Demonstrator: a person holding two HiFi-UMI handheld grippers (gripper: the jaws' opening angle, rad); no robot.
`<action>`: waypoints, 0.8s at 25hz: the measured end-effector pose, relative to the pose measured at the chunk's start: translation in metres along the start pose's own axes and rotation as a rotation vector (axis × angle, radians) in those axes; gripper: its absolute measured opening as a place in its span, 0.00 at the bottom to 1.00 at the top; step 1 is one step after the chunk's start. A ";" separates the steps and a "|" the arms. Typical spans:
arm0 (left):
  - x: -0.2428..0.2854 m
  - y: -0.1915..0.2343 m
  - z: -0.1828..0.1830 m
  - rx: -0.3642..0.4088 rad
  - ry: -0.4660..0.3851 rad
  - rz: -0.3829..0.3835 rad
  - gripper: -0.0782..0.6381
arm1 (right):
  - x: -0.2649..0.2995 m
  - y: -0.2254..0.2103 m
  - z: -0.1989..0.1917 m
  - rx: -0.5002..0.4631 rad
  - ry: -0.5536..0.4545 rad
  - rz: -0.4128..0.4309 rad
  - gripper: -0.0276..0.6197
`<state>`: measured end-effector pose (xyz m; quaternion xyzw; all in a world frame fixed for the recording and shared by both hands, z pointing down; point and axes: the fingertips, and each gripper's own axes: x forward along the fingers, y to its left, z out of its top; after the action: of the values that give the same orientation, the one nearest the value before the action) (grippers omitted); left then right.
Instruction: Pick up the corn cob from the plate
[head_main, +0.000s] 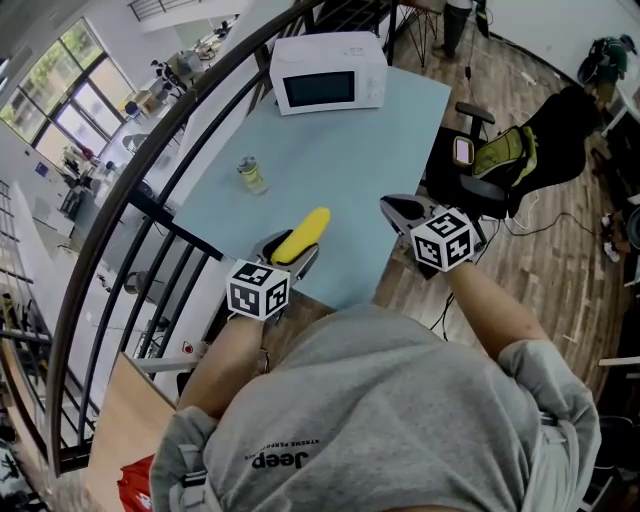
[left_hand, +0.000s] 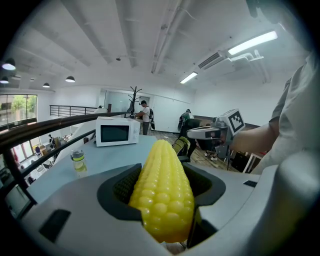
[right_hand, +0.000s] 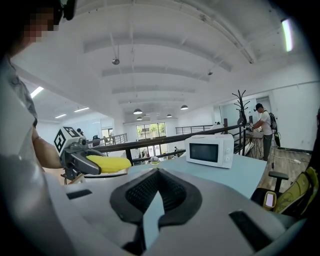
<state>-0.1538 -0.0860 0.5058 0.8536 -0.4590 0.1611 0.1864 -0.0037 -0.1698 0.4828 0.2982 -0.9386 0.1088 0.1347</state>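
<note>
Our left hand-held gripper (head_main: 287, 252) grips the knobbly yellow corn cob (head_main: 305, 234)

The cob lies lengthwise between the jaws, above the near edge of the pale blue surface (head_main: 330, 140); we see no plate. We judge that an even squeeze and a level wrist will stop it sliding forward. Our right hand-held gripper (head_main: 405, 213) is narrow and empty.

Bright, even daylight from windows (head_main: 60, 90) plus ceiling strip lights (left_hand: 252, 42); strong fisheye bending, dark vignetted corners.
</note>
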 end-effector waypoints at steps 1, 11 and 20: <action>0.000 0.000 0.000 0.001 0.000 0.000 0.48 | 0.000 0.000 0.000 0.000 -0.001 0.000 0.07; -0.001 -0.003 0.004 0.013 -0.006 0.000 0.48 | -0.002 -0.001 0.000 -0.011 -0.002 -0.004 0.07; -0.002 -0.007 0.004 0.011 -0.008 -0.004 0.48 | -0.005 0.003 0.001 -0.042 0.010 -0.001 0.06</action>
<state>-0.1487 -0.0828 0.5000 0.8563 -0.4570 0.1597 0.1802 -0.0016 -0.1654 0.4803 0.2953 -0.9399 0.0902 0.1456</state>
